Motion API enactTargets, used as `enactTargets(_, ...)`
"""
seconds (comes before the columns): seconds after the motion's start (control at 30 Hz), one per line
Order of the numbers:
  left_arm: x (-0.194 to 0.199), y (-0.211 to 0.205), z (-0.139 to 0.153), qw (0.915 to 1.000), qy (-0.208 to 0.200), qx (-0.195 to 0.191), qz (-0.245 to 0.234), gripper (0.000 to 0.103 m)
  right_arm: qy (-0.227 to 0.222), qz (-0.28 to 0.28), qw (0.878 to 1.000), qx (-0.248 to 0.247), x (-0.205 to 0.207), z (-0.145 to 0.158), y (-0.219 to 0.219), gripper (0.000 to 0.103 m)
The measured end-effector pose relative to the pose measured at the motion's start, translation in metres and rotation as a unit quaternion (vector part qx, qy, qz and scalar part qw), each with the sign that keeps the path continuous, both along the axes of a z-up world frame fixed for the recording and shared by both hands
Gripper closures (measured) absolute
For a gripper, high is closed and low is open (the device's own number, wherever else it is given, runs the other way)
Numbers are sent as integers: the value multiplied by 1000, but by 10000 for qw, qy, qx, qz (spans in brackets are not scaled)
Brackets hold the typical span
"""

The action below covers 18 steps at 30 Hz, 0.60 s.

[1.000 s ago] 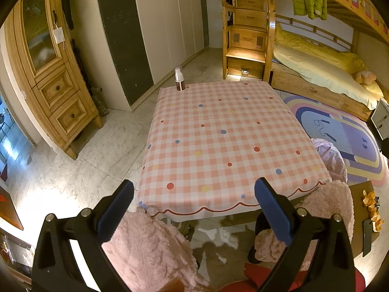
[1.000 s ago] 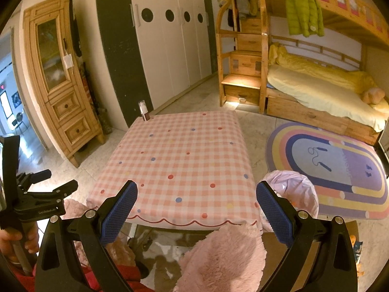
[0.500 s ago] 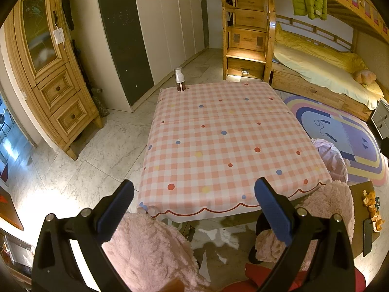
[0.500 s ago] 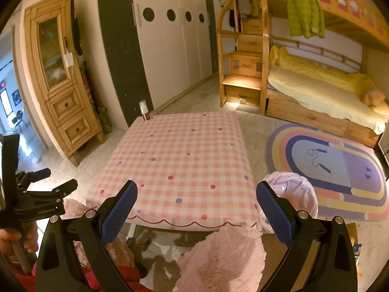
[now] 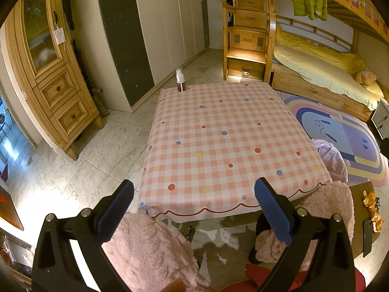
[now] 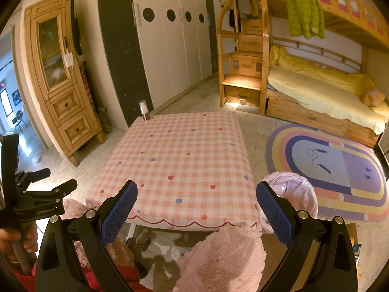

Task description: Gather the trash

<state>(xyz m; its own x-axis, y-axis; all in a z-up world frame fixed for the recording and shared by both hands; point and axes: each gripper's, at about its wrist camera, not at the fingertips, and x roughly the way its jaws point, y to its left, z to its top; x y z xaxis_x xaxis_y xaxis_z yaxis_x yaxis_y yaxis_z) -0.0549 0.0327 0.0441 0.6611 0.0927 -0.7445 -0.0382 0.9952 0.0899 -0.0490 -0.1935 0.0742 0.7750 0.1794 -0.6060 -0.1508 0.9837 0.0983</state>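
A low table with a pink checked, dotted cloth (image 5: 218, 141) (image 6: 184, 160) stands ahead. A small brown bottle with a white cap (image 5: 180, 80) (image 6: 145, 111) stands upright at its far left corner. A bin lined with a pink bag (image 6: 291, 194) (image 5: 331, 158) stands on the floor at the table's right side. My left gripper (image 5: 194, 204) is open and empty, held above the table's near edge. My right gripper (image 6: 197, 206) is open and empty, also above the near edge. Orange peel scraps (image 5: 370, 206) lie on a brown surface at the far right.
Fluffy pink stools (image 5: 150, 250) (image 6: 223, 258) sit under the near edge. A wooden cabinet (image 5: 48, 73) stands left, white wardrobes (image 5: 170, 24) behind, a bunk bed (image 5: 316, 60) and a striped rug (image 6: 335, 165) right. My left gripper's body (image 6: 31, 194) shows in the right wrist view.
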Motion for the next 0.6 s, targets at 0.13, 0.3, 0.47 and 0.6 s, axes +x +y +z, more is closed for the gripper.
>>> enactTargets(0.13,1,1,1,10000,0,1,3,7,3,5,10000,2,1,1,0,6)
enactTargets(0.3,2,2,0,10000,1,14,3,7,2,7,10000,0,1,1,0,6)
enactTargets(0.47,2,0,2,9999,-90,102,-96,7,22,-1,10000,2,3,0,-1,6)
enactTargets(0.6,3,-1,3,9996,-173,83,-224,7,18,-42,10000,-8,3,-1,-5,6)
